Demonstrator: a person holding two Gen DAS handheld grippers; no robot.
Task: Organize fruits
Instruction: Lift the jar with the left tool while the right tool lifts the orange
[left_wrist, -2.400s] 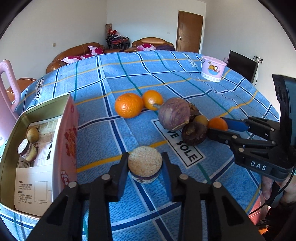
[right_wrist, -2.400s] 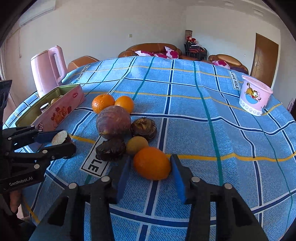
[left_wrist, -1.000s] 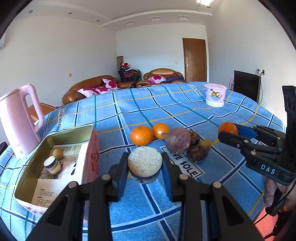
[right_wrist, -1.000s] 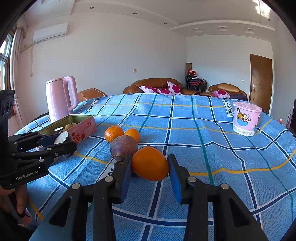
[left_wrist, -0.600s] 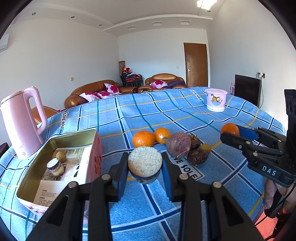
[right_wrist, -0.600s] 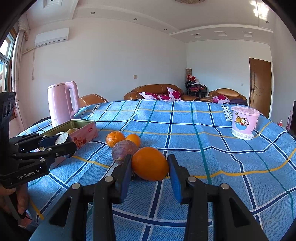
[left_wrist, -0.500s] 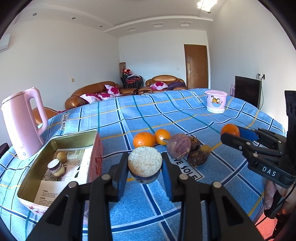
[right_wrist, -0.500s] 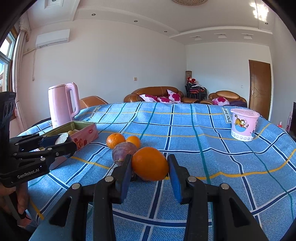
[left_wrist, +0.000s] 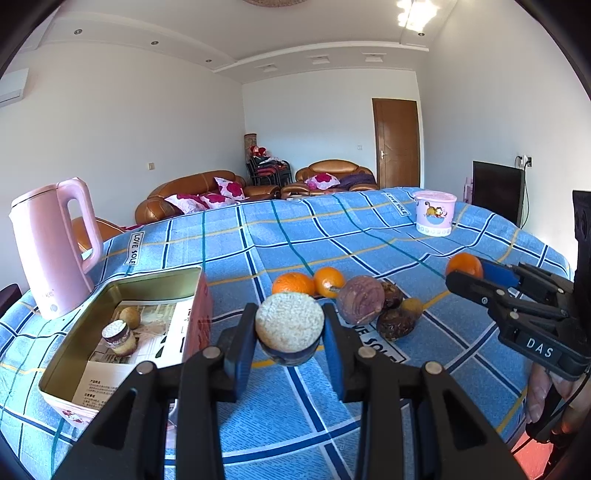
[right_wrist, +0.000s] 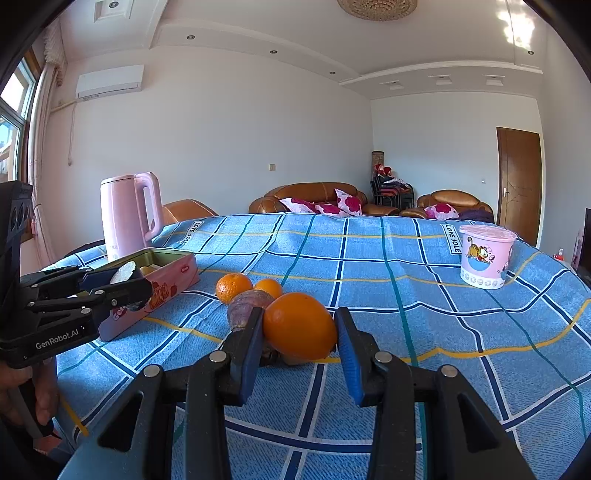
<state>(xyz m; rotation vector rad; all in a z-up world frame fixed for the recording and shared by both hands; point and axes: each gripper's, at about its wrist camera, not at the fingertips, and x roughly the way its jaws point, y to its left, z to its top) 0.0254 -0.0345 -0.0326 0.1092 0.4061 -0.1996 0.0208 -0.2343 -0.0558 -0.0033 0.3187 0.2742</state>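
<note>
**Two fruits held aloft, five on the cloth, two in the tin**

Count, from the left wrist view: five loose fruits lie clustered on the blue checked tablecloth (left_wrist: 369, 229). They are two oranges, the larger orange (left_wrist: 293, 284) touching the smaller orange (left_wrist: 328, 281); one large purple fruit (left_wrist: 360, 299) just right of them; and two dark wrinkled fruits (left_wrist: 395, 324), one behind the other. A small yellowish fruit (left_wrist: 412, 306) sits tucked against these; it is partly hidden. That makes six, if it is counted.

Containers: one open tin box (left_wrist: 66, 354), pink-sided, stands left of the cluster. Inside, on printed paper, are one halved dark fruit (left_wrist: 117, 335) and one small yellow-brown fruit (left_wrist: 129, 316) behind it. One pink kettle (left_wrist: 51, 251) stands beyond the tin. One lidded pink tub (left_wrist: 434, 217) stands well apart at the far right; its contents cannot be seen.

Left gripper (left_wrist: 289, 338): jaws part-way closed, clamped on a halved fruit (left_wrist: 289, 328), pale seeded cut face toward the camera, dark rind below. It is held above the cloth, just right of the tin's near corner.

Right gripper (right_wrist: 300, 334): jaws part-way closed, blue pads pressing both sides of a held orange (right_wrist: 299, 326). It hangs above the cloth, in front of the purple fruit in that view.
</note>
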